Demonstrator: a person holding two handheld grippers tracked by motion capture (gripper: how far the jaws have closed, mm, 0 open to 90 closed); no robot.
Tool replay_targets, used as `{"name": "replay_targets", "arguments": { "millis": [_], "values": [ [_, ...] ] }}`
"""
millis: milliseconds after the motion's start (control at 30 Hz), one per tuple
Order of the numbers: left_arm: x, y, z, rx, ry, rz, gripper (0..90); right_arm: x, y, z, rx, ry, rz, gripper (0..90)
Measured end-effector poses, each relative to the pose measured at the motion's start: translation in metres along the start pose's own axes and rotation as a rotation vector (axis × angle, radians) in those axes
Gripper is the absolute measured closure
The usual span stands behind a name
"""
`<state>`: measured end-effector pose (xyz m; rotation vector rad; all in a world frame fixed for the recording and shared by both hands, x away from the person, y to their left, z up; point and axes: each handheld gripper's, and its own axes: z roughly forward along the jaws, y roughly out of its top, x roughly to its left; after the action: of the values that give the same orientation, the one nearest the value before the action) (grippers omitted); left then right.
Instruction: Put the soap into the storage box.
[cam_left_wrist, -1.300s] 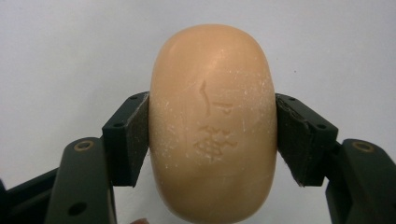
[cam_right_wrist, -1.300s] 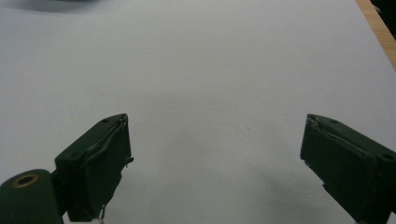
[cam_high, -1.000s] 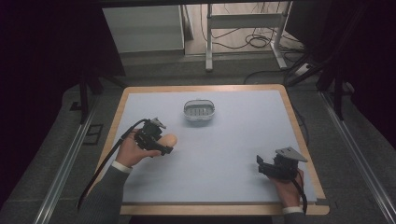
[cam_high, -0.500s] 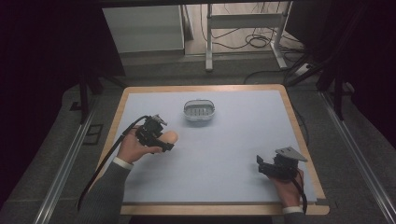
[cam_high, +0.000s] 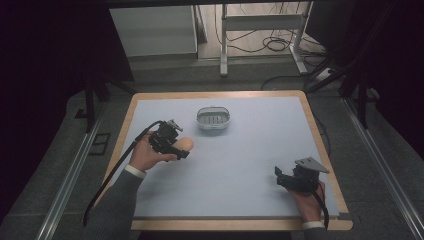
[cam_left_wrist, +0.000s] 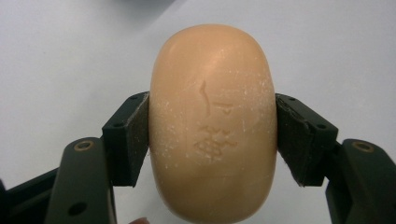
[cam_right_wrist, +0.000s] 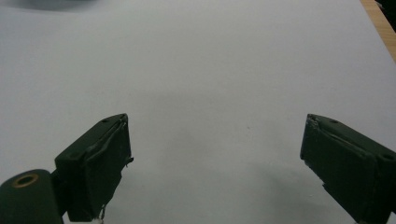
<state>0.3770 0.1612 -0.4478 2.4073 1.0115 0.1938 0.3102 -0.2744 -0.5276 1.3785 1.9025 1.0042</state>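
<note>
A peach-coloured oval bar of soap (cam_left_wrist: 213, 126) with stamped marks sits squeezed between both pads of my left gripper (cam_left_wrist: 212, 135). In the high view that left gripper (cam_high: 176, 148) holds the soap (cam_high: 184, 145) just above the left half of the table, pointing right. A small grey slotted soap dish (cam_high: 213, 118) stands beyond it at the table's middle back, apart from the soap. My right gripper (cam_high: 281, 176) rests near the front right corner; in its own view the right gripper (cam_right_wrist: 215, 158) has its jaws wide apart over bare table.
The pale blue table top (cam_high: 250, 150) has a wooden rim (cam_high: 321, 145). A cable (cam_high: 112, 175) trails from the left gripper over the table's left edge. Metal rails and a stand's legs (cam_high: 260, 35) lie on the floor beyond.
My left gripper with the soap has drifted slightly toward the dish and to the right. The right gripper has stayed put.
</note>
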Motion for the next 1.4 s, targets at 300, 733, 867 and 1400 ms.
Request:
{"name": "replay_targets", "arguments": {
  "millis": [300,733,867,1400],
  "values": [
    [0.002,0.006,0.001,-0.004,-0.002,0.001,32.5,0.000,0.000,0.000,0.001,-0.002,-0.003,8.7],
    [0.003,0.014,0.000,-0.008,0.006,0.013,32.5,0.000,0.000,0.000,0.001,-0.002,-0.003,8.7],
    [0.004,0.017,0.001,-0.009,0.006,0.008,32.5,0.000,0.000,0.000,-0.001,0.000,0.000,8.7],
    [0.007,0.030,0.001,-0.004,0.019,0.021,32.5,0.001,0.000,0.000,-0.005,-0.002,-0.005,8.7]
  ]
}}
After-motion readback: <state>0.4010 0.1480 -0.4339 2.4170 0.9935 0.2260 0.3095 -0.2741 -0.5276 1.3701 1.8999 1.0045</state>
